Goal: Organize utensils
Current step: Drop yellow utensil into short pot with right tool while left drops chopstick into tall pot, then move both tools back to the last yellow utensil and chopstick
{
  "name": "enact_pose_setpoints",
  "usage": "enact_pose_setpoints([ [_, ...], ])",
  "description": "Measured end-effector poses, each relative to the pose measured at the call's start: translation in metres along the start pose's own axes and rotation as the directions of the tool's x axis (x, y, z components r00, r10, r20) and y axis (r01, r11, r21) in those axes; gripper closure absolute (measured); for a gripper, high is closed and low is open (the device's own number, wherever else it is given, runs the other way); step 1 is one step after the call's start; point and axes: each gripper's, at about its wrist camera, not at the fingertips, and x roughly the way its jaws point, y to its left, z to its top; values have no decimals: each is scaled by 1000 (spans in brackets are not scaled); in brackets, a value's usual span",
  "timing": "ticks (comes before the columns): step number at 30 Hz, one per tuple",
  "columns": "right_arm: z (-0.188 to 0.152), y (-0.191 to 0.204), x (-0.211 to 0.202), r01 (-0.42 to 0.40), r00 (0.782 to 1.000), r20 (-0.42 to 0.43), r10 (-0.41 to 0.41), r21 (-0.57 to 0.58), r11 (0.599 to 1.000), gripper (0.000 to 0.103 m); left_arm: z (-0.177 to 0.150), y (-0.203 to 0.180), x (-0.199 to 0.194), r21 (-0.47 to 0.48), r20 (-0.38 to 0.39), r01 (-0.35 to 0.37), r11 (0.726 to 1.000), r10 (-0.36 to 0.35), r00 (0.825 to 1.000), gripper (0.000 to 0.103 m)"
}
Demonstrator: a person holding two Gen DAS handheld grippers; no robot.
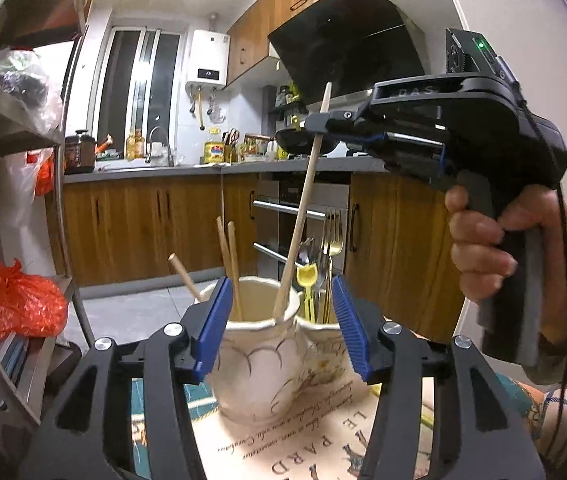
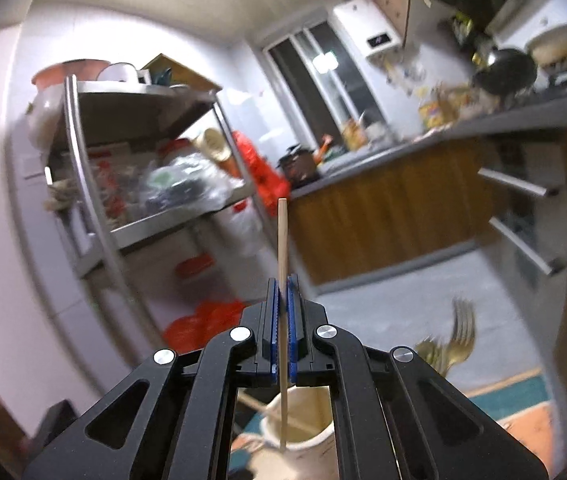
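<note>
Chopstick [image 2: 282, 248] of pale wood, pinched between the blue pads of the right gripper [image 2: 282, 300], stands nearly upright with its lower end dipped inside the cream ceramic jar [image 2: 283, 440], as seen along the right wrist view; the pads are closed tight on the shaft partway down its length. From the left wrist view the same right gripper [image 1: 320, 123] reaches in from the right, gripped by a person's hand [image 1: 483, 240], and the clamped chopstick [image 1: 303, 208] slants down so that its tip rests against the inner wall of the jar [image 1: 255, 364]. The left gripper [image 1: 279, 320] hangs just in front of the jar with its blue pads [image 1: 213, 328] spread wide, one at each side of the rim and holding nothing. Three more chopsticks [image 1: 229, 264] already lean inside the jar. Directly behind and to the right, touching it, a second patterned cup [image 1: 323, 340] holds metal forks [image 1: 331, 240], a spoon and a yellow plastic fork [image 1: 307, 280]. Both containers stand on a printed tablecloth [image 1: 283, 448] with lettering. Beyond them run wooden kitchen cabinets [image 1: 143, 220], an oven [image 1: 299, 216], a grey countertop and a black range hood [image 1: 347, 48]; a metal shelving rack [image 2: 95, 152] with bags stands at the left
</note>
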Motion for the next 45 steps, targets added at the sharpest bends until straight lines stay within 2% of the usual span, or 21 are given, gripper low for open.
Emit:
enact_pose_setpoints([
  [2, -2, -2, 3, 23, 1000, 21, -23, 13, 1000, 98, -4, 2, -1, -10, -14, -6, 1000, 5, 1000, 49],
  [6, -13, 3, 13, 90, 995, 37, -89, -47, 995, 98, -13, 4, 0, -23, -51, -22, 999, 20, 999, 47],
  [10, -33, 3, 38, 109, 990, -74, -116, -94, 990, 98, -17, 5, 2, -38, -77, -24, 999, 21, 997, 47],
  [13, -46, -5, 53, 110, 976, -176, -124, -91, 990, 98, -18, 5, 0, -40, -81, -26, 999, 23, 996, 46],
  [18, -60, -12, 63, 119, 955, -264, -132, -64, 991, 97, -17, 7, -2, -47, -83, -32, 998, 28, 996, 45],
  [20, -61, -14, 61, 122, 953, -273, -131, -52, 991, 82, -16, 7, -2, -50, -87, -35, 998, 31, 996, 45],
  [22, -60, -15, 57, 124, 954, -268, -132, -48, 991, 72, -16, 7, -4, -52, -91, -35, 998, 30, 995, 45],
  [28, -53, -15, 34, 126, 961, -246, -130, -33, 992, 67, -11, 4, -6, -54, -99, -41, 998, 35, 994, 45],
  [38, -56, -20, -34, 131, 963, -235, -136, -35, 991, 30, -1, -7, -13, -65, -110, -51, 997, 43, 993, 33],
  [42, -60, -27, -64, 160, 958, -233, -167, -49, 986, 21, 0, -15, -15, -63, -117, -54, 997, 47, 992, 26],
  [45, -63, -35, -84, 192, 952, -230, -202, -63, 979, 15, -2, -20, -15, -67, -131, -61, 996, 52, 990, 18],
])
